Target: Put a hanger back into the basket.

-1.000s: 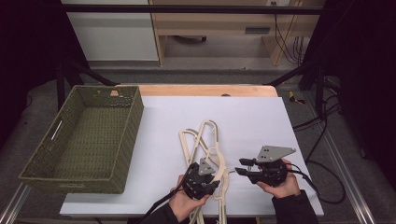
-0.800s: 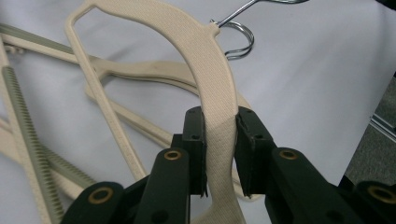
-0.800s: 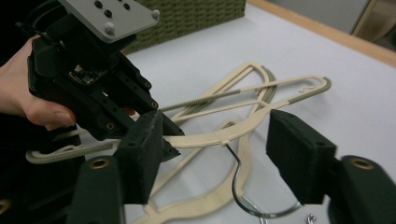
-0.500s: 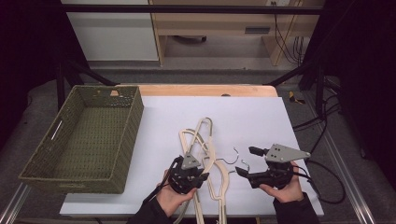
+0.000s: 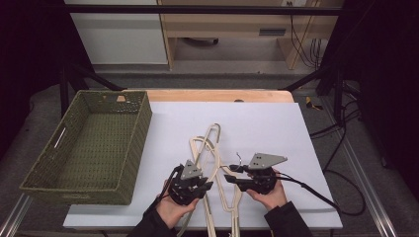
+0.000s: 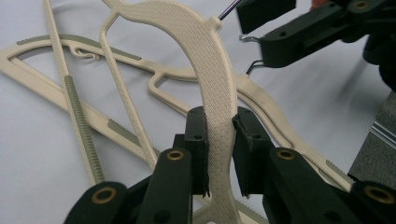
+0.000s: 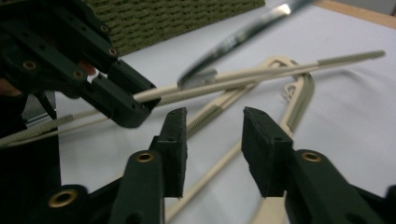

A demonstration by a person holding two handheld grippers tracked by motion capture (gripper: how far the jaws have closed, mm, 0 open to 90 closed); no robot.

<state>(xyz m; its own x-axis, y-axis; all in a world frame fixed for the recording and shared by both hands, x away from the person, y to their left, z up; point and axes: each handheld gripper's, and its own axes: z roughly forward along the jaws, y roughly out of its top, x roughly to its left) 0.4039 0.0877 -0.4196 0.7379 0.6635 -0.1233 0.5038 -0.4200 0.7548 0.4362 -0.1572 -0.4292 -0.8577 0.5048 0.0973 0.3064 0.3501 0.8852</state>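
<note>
Several cream plastic hangers (image 5: pixel 213 158) lie tangled near the middle of the white worktop (image 5: pixel 267 123), toward its near edge, with a green woven basket (image 5: pixel 49 168) well apart to the left.

The left gripper (image 6: pixel 219 154) has its fingers clamped on the broad textured shoulder of the top hanger (image 6: pixel 210 70), lifting that arm off the sheet. The right gripper (image 7: pixel 212 149) hovers just beside it to the right with its fingers apart and nothing between them.

These hangers look light and stiff; the patterned shoulder should give decent friction, while the thin ribbed bars would be easier to twist or slip on. The wide shoulder, or the neck close to the metal hook (image 6: pixel 229 8), seems the surest hold. Because the hangers interlock, lifting one is likely to drag its neighbours.

The left gripper view shows the clamp itself and the embossed texture, which the high view is too distant to resolve. The right gripper view shows a blurred metal hook (image 7: pixel 233 39) just above its open fingers. The high view gives the layout: basket, hangers, both hands.
</note>
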